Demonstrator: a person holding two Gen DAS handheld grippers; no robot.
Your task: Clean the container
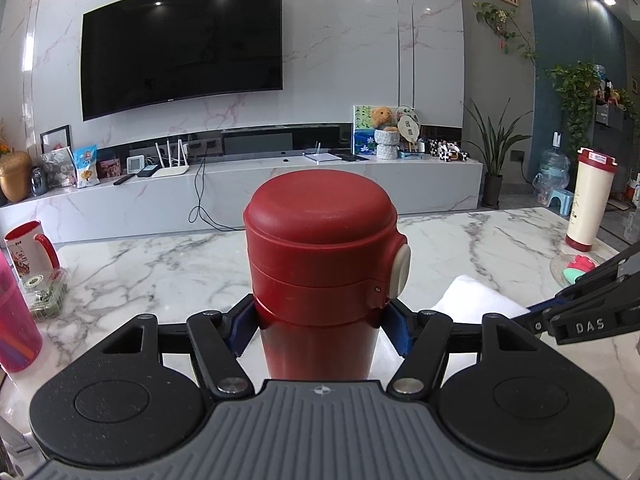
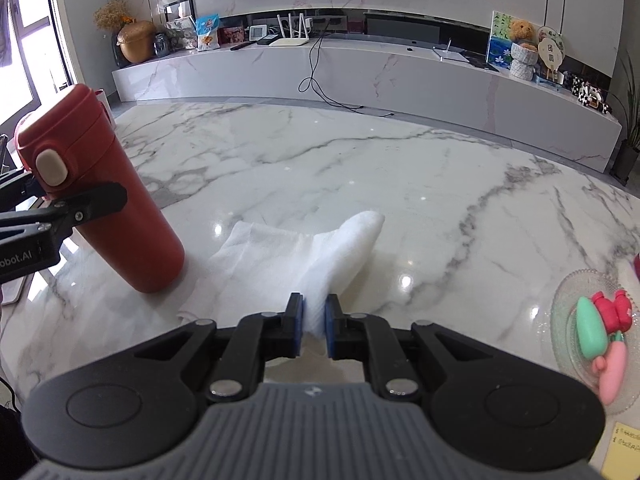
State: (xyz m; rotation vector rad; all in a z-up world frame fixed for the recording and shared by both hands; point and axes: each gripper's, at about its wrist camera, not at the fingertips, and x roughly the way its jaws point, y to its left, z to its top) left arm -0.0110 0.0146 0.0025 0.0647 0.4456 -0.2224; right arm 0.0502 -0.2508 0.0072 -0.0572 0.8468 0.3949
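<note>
The left tool (image 1: 320,322) is clamped around the red flask (image 1: 320,264) just under its shut lid, steadying it upright on the marble surface (image 2: 360,168). The right tool (image 2: 314,318) pinches a white cloth (image 2: 296,256) (mostly draped on the surface ahead), the flask just off to its left, presumably for wiping.

Black left gripper (image 1: 320,332) and right gripper (image 2: 314,320): blue-padded jaws, grey ribbed bodies, silver pivot screws

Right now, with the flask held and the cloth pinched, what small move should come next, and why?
Probably lift the cloth with the right gripper and bring it left against the flask. The left gripper clamps the flask upright, and most of the cloth lies on the table, apart from it.
</note>
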